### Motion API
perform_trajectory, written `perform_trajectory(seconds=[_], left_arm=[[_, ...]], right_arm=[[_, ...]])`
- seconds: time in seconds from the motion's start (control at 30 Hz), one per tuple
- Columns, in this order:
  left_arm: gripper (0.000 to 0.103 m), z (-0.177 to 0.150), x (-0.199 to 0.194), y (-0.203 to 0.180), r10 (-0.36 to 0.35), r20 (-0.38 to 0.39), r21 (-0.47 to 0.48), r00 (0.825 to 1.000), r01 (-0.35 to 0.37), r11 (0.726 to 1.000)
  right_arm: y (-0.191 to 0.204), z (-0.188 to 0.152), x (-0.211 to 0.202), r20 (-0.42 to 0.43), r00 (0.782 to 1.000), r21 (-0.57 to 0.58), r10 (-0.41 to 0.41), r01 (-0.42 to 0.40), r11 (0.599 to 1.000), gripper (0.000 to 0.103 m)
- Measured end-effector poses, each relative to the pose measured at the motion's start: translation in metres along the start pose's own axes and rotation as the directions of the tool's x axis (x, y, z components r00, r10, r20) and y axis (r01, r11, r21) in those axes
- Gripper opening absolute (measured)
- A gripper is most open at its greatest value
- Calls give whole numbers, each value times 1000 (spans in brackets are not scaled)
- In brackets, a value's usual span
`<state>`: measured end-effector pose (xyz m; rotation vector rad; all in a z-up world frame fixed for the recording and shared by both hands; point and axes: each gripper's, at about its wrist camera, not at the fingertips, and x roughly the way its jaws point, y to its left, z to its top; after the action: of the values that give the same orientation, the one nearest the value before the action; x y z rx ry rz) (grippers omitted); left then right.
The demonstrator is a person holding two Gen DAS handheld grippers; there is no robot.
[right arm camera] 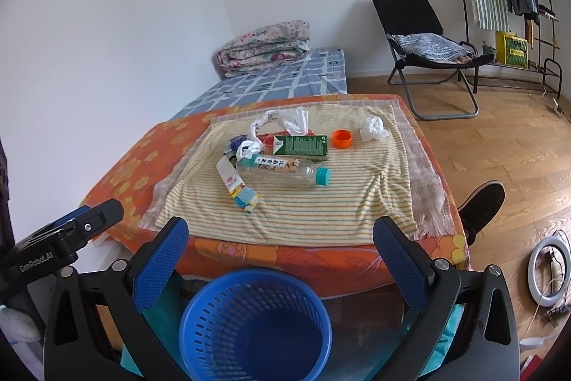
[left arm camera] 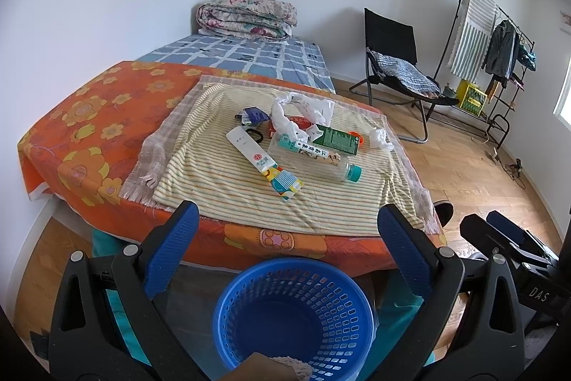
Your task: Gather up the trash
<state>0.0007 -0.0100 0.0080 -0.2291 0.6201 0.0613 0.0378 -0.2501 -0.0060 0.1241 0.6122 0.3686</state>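
While both tools hang back from the table's near edge, left gripper (left arm camera: 285,245) spread wide, nothing between the blue pads; right gripper (right arm camera: 282,249) likewise wide open and empty, also seen low right in the left wrist view. Blue basket (left arm camera: 296,313) on the floor directly below and between the fingers of each, just in front of the table edge; something tan and fuzzy at its near rim, possibly a cloth, too cropped to tell. Trash clustered mid-table on the striped cloth (right arm camera: 321,202): clear bottle (right arm camera: 282,172) with teal cap lying on its side, touching the green carton (right arm camera: 301,145) behind it; white and patterned tube box (right arm camera: 237,186) lying diagonally just left of the bottle; crumpled white plastic bag (right arm camera: 282,120) at the back of the pile; small blue wrapper (left arm camera: 251,115) at the far left of the cluster. Orange cap (right arm camera: 342,139) sitting apart to the right of the carton, crumpled tissue (right arm camera: 373,128) further right, near the cloth's right edge. Broad bare strip of striped cloth between the pile and the near edge. Orange flowered cover (left arm camera: 96,134) open on the left side. Wood floor (right arm camera: 506,138) open to the right; black shoe (right arm camera: 481,206) beside the table's right corner; ring light (right arm camera: 549,268) on the floor low right.
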Motion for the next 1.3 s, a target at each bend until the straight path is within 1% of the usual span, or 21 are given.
perform_trajectory(seconds=[1.1, 1.13, 1.3], left_arm=[[102, 0, 2, 1, -4, -12, -4, 1000, 4, 1000], [102, -12, 7, 1, -4, -12, -3, 1000, 4, 1000], [102, -18, 9, -1, -5, -20, -9, 1000, 4, 1000]], right_arm=[[-3, -3, 12, -28, 1000, 9, 8, -8, 1000, 102], [-3, -3, 13, -30, 1000, 11, 9, -8, 1000, 102], [-3, -3, 17, -42, 999, 14, 8, -7, 1000, 102]])
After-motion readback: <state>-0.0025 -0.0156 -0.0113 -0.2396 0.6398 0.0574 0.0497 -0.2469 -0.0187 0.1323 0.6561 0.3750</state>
